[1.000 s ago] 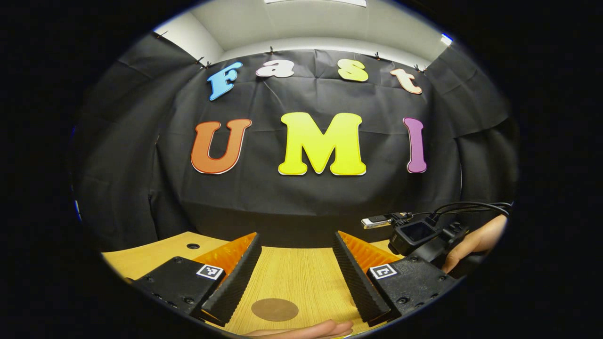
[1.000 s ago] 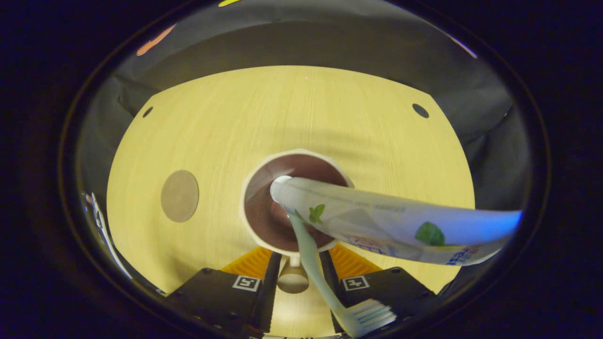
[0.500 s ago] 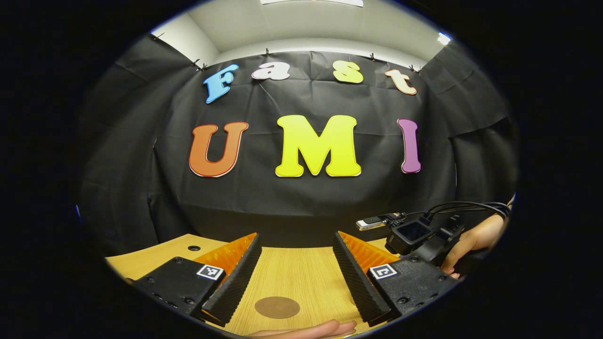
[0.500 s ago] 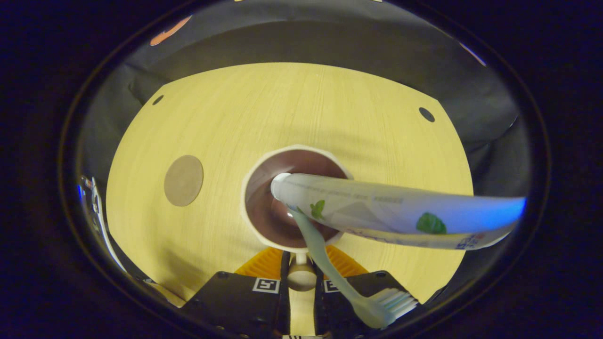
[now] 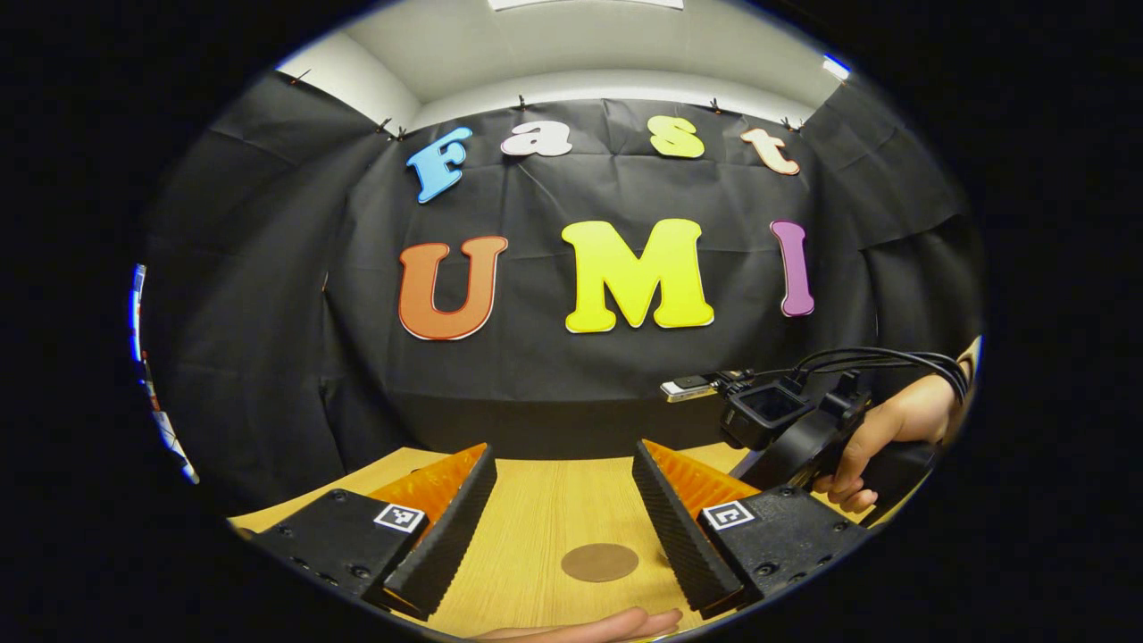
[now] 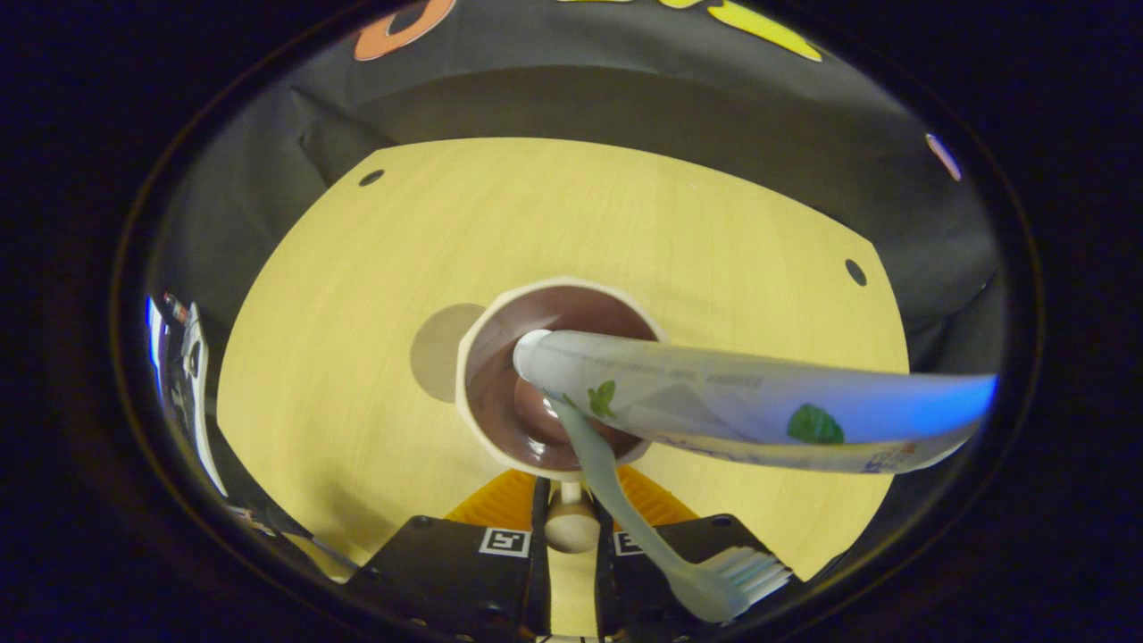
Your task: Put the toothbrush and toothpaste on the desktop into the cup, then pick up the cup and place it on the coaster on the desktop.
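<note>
Black cloth hangs behind a pale wooden table [image 6: 625,214], and on that wood the work is nearly at its end. Straight ahead of the right tool [image 6: 571,527] is the cup [image 6: 487,429], cream outside and brown inside, seen from above. Its fingers are drawn in narrow on the cup's knobbed handle [image 6: 570,525], one on either side, and they seem to pinch it. The toothpaste [image 6: 759,406] stands in the cup cap-down, its long tube leaning out to that tool's right. The toothbrush [image 6: 625,518] is in the cup too, handle down, its bristled head slanting back over the tool's right finger. Just to the left of the cup, partly hidden behind its rim, lies the round brown coaster [image 6: 438,353].

From the left tool [image 5: 564,527], held low over the table with its fingers wide apart and nothing between them, the coaster [image 5: 599,562] lies ahead between the fingers. Off to its right a hand [image 5: 880,442] grips the other tool's body [image 5: 786,438], cables trailing from it.
</note>
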Demonstrator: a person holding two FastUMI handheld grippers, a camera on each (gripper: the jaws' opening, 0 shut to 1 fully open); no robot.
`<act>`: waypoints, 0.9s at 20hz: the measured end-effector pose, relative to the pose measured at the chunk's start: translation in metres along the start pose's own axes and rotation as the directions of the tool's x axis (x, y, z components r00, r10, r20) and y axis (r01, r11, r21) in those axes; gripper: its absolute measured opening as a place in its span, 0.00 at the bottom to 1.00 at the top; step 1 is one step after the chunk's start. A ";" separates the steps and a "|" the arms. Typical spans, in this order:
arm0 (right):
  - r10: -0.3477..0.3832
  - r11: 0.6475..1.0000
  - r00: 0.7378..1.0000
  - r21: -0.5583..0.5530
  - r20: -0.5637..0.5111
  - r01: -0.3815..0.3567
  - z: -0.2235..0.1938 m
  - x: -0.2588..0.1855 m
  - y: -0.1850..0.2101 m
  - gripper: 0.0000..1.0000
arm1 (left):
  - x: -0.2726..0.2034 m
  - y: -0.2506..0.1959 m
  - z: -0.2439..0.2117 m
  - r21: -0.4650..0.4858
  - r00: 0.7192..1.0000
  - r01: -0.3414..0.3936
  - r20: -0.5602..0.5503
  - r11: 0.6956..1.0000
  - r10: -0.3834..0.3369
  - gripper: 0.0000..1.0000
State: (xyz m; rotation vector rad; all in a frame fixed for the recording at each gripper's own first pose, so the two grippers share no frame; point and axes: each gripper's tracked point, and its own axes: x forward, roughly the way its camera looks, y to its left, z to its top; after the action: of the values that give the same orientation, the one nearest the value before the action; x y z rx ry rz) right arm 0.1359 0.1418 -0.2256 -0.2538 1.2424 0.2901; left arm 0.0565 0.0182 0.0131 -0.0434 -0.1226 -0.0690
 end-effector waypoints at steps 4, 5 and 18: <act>0.000 0.999 1.000 -0.048 0.030 0.002 0.012 -0.004 0.015 0.19 | -0.007 0.049 -0.010 -0.028 0.996 -0.084 -0.026 0.996 0.084 0.97; 0.006 0.998 0.999 -0.061 0.033 -0.004 0.014 -0.004 0.023 0.19 | -0.009 0.056 -0.010 -0.031 0.995 -0.100 -0.020 0.995 0.099 0.98; 0.016 0.993 1.000 -0.119 -0.007 -0.017 0.032 0.036 0.058 0.19 | -0.041 0.077 -0.010 0.004 0.994 -0.099 -0.034 0.995 0.099 0.96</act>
State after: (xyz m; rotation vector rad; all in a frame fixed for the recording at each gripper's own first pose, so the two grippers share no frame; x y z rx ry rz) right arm 0.1549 0.2103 -0.2522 -0.3480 1.2352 0.3786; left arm 0.0228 0.0976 -0.0046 -0.0460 -0.0863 0.0296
